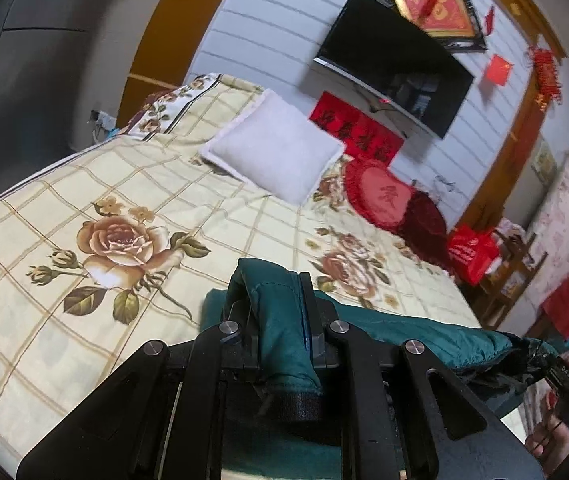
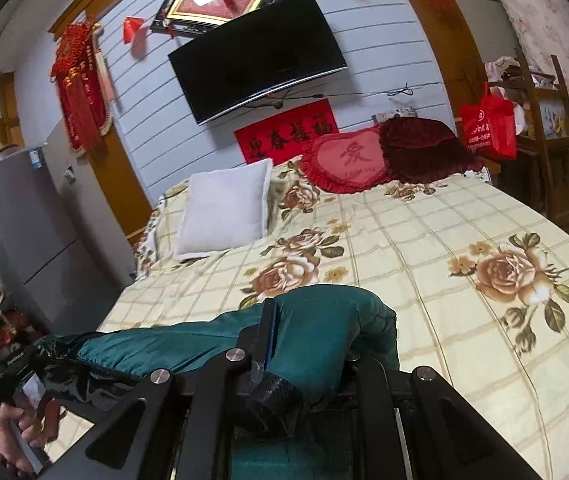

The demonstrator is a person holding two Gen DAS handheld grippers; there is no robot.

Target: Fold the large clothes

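**Both grippers clamp a teal jacket above the bed**

The left gripper [image 1: 274,320] points forward over the floral bedspread [image 1: 84,208], its jaws closed on a bunched fold of the teal padded jacket [image 1: 280,316], a black cuff hanging below. The right gripper [image 2: 308,344] is likewise level and forward, its jaws pinched on another fold of the same jacket [image 2: 324,320]. The garment stretches between the two, lifted at the near edge of the bed. A white pillow [image 2: 224,208] and a red heart cushion [image 2: 344,160] lie by the wall under a television [image 2: 256,56].
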